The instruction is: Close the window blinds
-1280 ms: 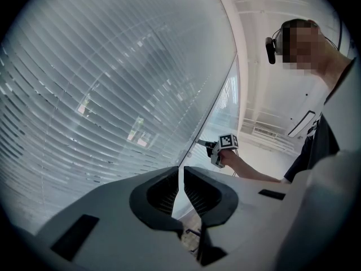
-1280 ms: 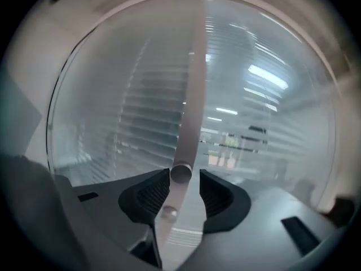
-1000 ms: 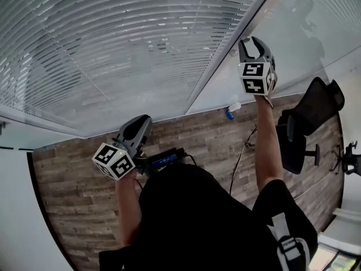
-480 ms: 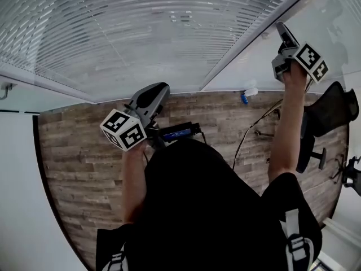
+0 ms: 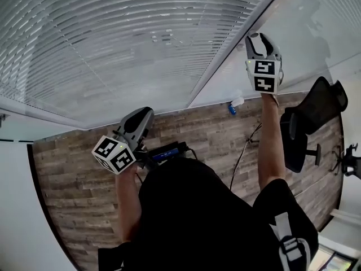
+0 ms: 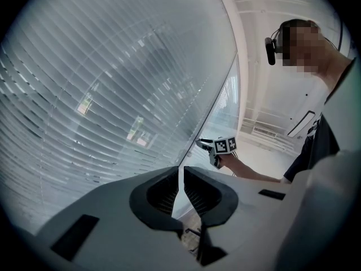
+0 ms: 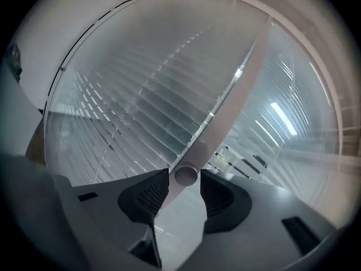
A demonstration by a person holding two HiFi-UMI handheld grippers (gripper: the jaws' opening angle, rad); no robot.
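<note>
Window blinds (image 5: 113,44): we list them lowered across the pane, left of the white frame post, with light showing between the slats.
Tilt wand (image 7: 186,175): its round end stands between the jaws of the right gripper (image 7: 184,186), which have just been opening and are not pressing it.
Left gripper (image 6: 181,180): we find it held low, jaws almost together, nothing between them.

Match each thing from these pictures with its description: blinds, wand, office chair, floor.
Things:
1 blinds
2 wand
3 office chair
4 floor

Descriptions:
A black
B brown wood planks
C between the fingers of the right gripper
D pale horizontal slats

Pairs: 1-D, 2-C, 3-A, 4-B.
The right gripper's fingers have just been opening, with the wand between them.
</note>
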